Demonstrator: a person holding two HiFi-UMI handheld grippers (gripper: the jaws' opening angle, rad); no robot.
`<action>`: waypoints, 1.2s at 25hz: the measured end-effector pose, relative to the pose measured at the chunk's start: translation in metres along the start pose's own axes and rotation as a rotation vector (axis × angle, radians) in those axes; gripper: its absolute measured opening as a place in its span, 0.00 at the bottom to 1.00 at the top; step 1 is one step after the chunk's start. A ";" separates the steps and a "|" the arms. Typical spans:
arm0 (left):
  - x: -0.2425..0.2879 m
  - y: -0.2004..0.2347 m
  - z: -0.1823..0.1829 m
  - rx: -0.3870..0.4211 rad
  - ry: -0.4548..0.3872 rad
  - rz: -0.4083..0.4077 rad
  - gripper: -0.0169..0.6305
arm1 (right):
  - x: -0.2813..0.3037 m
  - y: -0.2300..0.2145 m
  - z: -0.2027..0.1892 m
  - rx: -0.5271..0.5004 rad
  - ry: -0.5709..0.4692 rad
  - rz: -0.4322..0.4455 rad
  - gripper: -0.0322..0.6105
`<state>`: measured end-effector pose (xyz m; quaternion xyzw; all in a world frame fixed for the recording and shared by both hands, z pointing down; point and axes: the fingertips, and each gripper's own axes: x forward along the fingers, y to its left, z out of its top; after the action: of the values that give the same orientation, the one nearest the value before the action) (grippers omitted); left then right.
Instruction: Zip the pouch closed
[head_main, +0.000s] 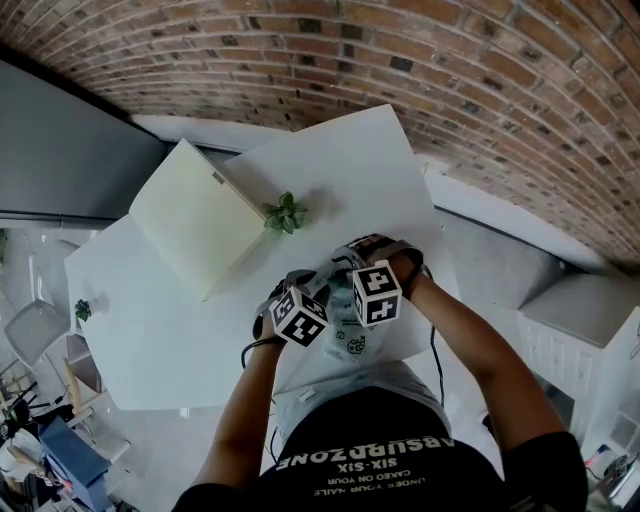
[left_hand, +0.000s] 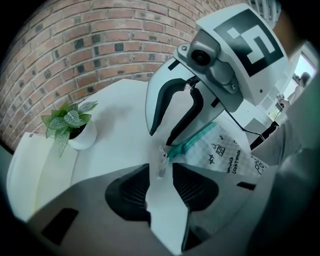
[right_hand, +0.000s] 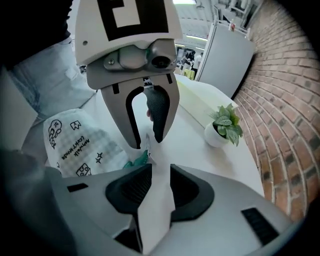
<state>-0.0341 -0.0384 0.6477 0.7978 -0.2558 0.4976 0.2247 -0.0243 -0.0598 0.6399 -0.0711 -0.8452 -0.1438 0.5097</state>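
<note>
In the head view the marker cubes (head_main: 377, 293) are covering most of the pouch (head_main: 352, 343), whose lettering is too small to read. In the left gripper view the right claw (left_hand: 162, 137) is masking the far stretch of the teal zip (left_hand: 191, 140), while the left claw (left_hand: 160, 171) is cutting off the pouch's near edge. The pale tab (left_hand: 163, 163) at the zip's end is looking too blurred to judge contact.

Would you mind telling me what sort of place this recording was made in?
Most likely an office or studio workspace: a large white table stands by a bare brick wall, with a small potted plant on it.
</note>
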 end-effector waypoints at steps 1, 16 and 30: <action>0.001 0.000 0.000 0.002 0.002 -0.002 0.24 | 0.001 0.000 0.000 -0.019 0.004 0.005 0.22; 0.006 0.003 0.001 0.024 0.013 0.004 0.13 | 0.010 0.015 0.010 -0.273 0.040 0.068 0.15; 0.005 0.006 -0.001 -0.043 -0.036 0.063 0.09 | 0.014 0.016 0.011 -0.162 0.048 0.129 0.09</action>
<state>-0.0369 -0.0433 0.6530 0.7931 -0.2955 0.4842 0.2216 -0.0359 -0.0413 0.6497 -0.1627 -0.8120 -0.1801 0.5308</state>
